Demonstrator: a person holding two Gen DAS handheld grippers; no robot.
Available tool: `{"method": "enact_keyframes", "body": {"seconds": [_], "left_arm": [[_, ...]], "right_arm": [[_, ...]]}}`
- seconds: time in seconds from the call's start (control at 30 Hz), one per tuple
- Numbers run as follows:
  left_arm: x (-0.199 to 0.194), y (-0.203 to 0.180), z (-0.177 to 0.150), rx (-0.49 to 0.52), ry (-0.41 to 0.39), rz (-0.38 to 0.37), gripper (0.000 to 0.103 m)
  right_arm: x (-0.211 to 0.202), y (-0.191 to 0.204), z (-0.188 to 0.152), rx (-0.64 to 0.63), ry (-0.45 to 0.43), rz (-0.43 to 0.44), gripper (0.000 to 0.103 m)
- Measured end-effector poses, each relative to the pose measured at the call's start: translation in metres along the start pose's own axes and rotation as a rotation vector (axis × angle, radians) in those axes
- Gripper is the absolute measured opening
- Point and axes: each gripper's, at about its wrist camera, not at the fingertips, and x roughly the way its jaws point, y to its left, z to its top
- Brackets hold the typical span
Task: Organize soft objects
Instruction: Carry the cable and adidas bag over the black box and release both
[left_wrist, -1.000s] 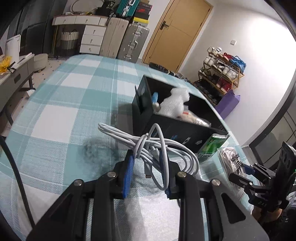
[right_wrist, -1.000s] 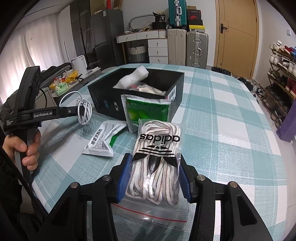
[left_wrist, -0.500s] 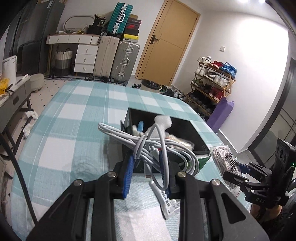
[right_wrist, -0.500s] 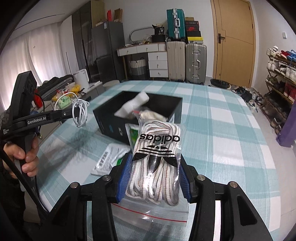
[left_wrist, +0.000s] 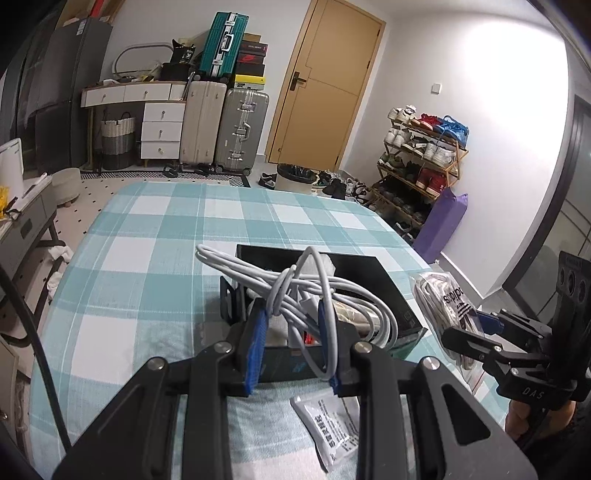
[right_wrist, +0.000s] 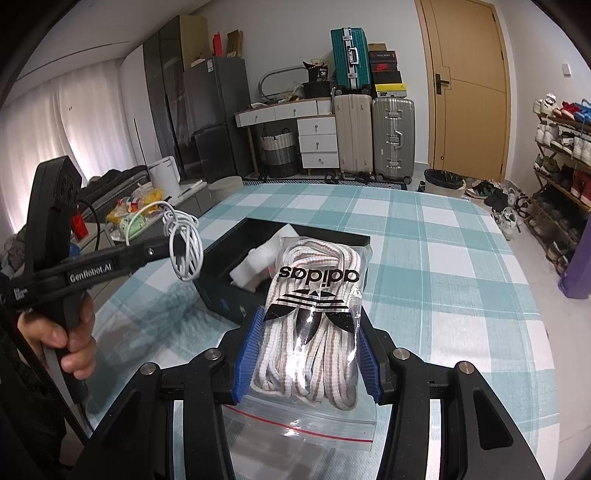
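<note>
Both hand-held grippers are seen higher over the teal-and-white checked tablecloth than in the earlier frames, and the open black rectangular box now lies below and just ahead of them, where it formerly stood further off.

Item 1, left gripper: black frame, blue pads, jaws drawn close and clamped on a coiled white charging cable. The loops hang out ahead of the pads, over the near part of the box.

Item 2, right gripper: same make, jaws set about half apart and pressed against both sides of a clear zip bag of white striped shoelaces with a black logo. The bag's red-lined zip end trails back under the jaws.

Item 3, box contents: white bubble wrap and other packets, not clearly told apart.

Item 4, left on the cloth: a white printed sachet, near the box.

Handling note, step in hand judged to be the carry to the box: each load is best brought fully over the opening and lowered before the jaws are parted, one side at a time so the grippers are kept apart. The cable's slack loops are likely to catch on the box wall; the slippery bag may slide if tilted.
</note>
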Motion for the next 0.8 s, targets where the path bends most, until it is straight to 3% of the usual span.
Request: {"method": "enact_keyframes", "body": {"seconds": [0.8], "left_arm": [[0.057,-0.002,0.004,0.082,0.092,0.063,0.026]], "right_arm": [[0.066,-0.003,0.037,0.051,0.048,0.006,0.048]]}}
